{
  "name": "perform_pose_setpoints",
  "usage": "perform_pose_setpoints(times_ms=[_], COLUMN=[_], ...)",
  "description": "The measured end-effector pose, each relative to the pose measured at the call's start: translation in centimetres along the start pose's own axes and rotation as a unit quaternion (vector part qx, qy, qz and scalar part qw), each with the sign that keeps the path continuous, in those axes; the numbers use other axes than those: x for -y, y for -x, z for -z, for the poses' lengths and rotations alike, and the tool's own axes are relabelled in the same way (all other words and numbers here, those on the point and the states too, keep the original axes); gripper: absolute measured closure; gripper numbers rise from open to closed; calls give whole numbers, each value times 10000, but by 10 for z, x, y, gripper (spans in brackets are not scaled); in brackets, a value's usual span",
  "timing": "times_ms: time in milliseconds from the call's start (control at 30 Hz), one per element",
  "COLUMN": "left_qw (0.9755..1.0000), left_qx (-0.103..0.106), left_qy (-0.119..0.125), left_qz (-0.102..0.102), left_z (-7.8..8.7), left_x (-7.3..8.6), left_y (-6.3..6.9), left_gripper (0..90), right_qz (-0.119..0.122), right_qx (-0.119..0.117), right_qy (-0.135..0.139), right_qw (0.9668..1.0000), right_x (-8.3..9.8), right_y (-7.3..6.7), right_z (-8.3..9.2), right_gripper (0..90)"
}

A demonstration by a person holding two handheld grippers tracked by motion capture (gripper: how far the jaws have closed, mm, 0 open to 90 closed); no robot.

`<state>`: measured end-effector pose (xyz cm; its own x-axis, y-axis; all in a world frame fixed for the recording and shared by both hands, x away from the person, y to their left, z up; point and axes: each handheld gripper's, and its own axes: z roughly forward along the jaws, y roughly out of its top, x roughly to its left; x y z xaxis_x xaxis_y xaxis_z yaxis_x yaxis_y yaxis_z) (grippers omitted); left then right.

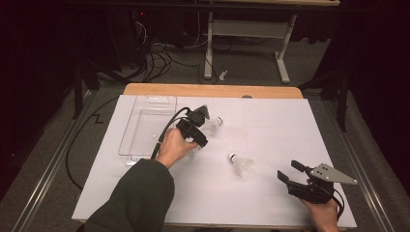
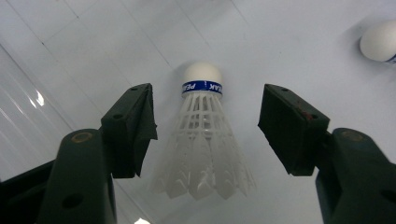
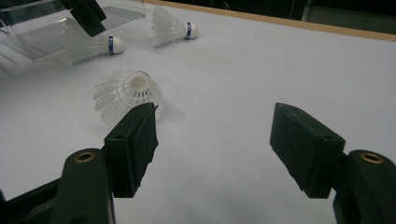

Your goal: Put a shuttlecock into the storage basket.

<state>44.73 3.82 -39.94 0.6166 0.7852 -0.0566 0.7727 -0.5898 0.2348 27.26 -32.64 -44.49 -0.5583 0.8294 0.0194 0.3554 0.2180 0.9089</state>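
The right hand-held gripper holds its two black jaws wide apart over the white counter, nothing between them. Just beyond its left jaw lies the nearest shuttlecock, cork end toward the camera. Farther past that shuttlecock lie two more: a left one beside a clear tray, and a right one.

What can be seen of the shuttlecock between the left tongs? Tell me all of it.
The shuttlecock is white, with a rounded cork-like head, a blue printed band under it and a ribbed skirt that looks like plastic. It lies on its side on the white table, head pointing away from the left tongs. The open jaws stand on either side without touching it. It looks undamaged.
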Motion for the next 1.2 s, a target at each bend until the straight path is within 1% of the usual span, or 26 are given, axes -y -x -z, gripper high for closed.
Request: perform_pose_setpoints(times_ms=[233, 367, 600, 900, 1200], left_qw=[9999, 9998, 9996, 9991, 9990], left_qx=[-29, 3, 65, 201, 183], left_qy=[-122, -185, -221, -328, -394], left_qz=[49, 106, 143, 163, 115], left_z=[-6, -12, -16, -23, -25], left_x=[-1, 1, 2, 4, 4], left_y=[-1, -3, -5, -6, -6], left_gripper=[367, 368, 383, 445, 522], right_qz=[8, 9, 11, 11, 16], right_qx=[-8, -9, -9, -1, 5], right_qy=[-2, -1, -7, -3, -5], right_qw=[10000, 10000, 10000, 10000, 10000], right_x=[0, 0, 0, 0, 0], right_y=[0, 0, 0, -1, -1], right_z=[0, 0, 0, 0, 0], right_gripper=[326, 326, 326, 326, 327])
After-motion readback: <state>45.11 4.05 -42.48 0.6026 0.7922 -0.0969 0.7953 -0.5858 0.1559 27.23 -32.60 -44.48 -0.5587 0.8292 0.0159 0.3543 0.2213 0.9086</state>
